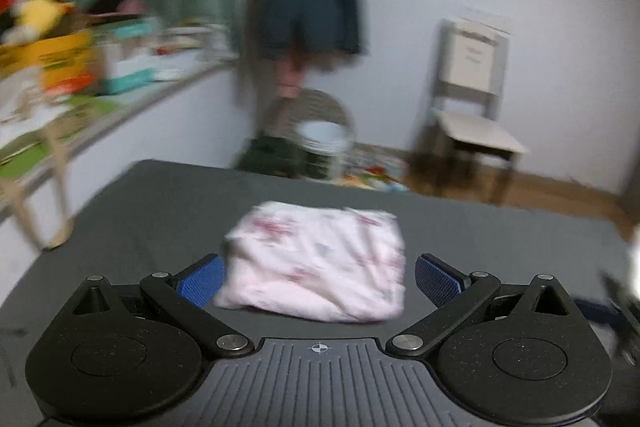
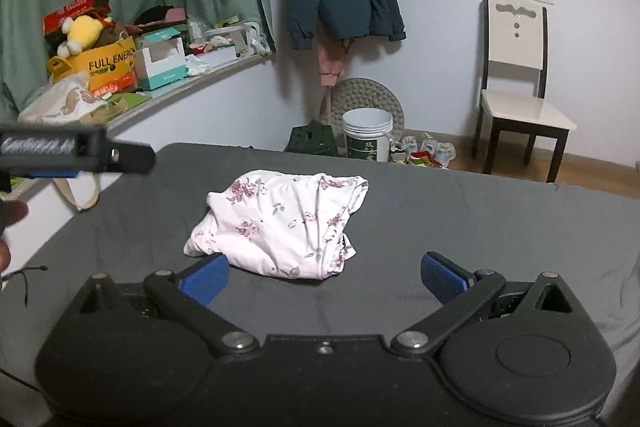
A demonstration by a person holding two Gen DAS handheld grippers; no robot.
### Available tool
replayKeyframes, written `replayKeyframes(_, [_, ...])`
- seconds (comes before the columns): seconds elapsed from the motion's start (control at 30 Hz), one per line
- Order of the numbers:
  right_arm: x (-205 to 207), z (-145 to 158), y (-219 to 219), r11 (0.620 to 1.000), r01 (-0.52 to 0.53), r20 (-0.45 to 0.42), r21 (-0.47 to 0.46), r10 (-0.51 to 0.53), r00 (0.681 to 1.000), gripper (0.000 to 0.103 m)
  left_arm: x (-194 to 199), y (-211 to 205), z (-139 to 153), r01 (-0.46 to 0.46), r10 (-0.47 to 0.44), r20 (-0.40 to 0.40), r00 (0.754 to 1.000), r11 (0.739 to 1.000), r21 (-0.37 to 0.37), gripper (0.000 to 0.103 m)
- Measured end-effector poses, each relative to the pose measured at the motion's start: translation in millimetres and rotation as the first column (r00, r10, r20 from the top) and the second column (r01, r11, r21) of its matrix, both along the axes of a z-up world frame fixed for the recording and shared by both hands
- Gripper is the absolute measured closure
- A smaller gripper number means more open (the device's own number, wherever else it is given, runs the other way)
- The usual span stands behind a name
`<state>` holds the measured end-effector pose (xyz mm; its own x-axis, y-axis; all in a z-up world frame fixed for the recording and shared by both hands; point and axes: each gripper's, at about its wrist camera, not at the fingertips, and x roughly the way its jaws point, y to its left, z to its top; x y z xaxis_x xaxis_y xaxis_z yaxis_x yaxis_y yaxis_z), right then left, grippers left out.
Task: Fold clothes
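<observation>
Both your grippers, left and right, are spread wide and grasp nothing. One floral garment lies as a folded bundle mid-bed, away from its edges. Folding looks finished; maybe only tidy it.
</observation>
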<state>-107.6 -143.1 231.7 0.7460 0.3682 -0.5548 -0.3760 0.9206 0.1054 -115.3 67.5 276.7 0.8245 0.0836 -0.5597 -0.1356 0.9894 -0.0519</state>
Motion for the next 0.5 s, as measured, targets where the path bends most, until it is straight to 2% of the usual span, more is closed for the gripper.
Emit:
replayKeyframes(0.13, [0, 0, -3, 1.000, 0.010, -0.012, 0.015, -0.010, 1.000, 0.000, -1, -12, 5, 0.009, -0.014, 0.052, 0.999, 0.996, 0.085, 0.001])
replayKeyframes(0.2, [0, -1, -4, 1.000, 0.016, -0.018, 0.022, -0.015, 1.000, 0.000, -3, -12, 6, -0.007, -0.002, 0.088, 0.996, 0.995, 0.101, 0.001])
replayKeyframes(0.27, [0, -1, -5, 0.999, 0.021, -0.024, 0.030, -0.020, 1.000, 0.000, -8, -6, 2, -0.058, 0.048, 0.132, 0.990, 0.996, 0.069, 0.001])
replayKeyframes(0.33, [1, -1, -6, 0.999, 0.026, -0.030, 0.037, -0.025, 0.999, 0.000, -11, 3, -6, -0.115, 0.115, 0.150, 0.982, 0.993, -0.009, 0.001])
replayKeyframes(0.43, [-1, 0, -5, 1.000, 0.030, -0.011, 0.010, -0.029, 1.000, 0.000, 3, 15, -8, -0.168, 0.173, 0.037, 0.984, 0.979, -0.116, 0.001])
replayKeyframes(0.5, [-2, 1, -5, 1.000, 0.026, 0.001, 0.004, -0.026, 1.000, 0.000, 13, 20, -6, -0.178, 0.174, -0.044, 0.984, 0.974, -0.137, 0.001])
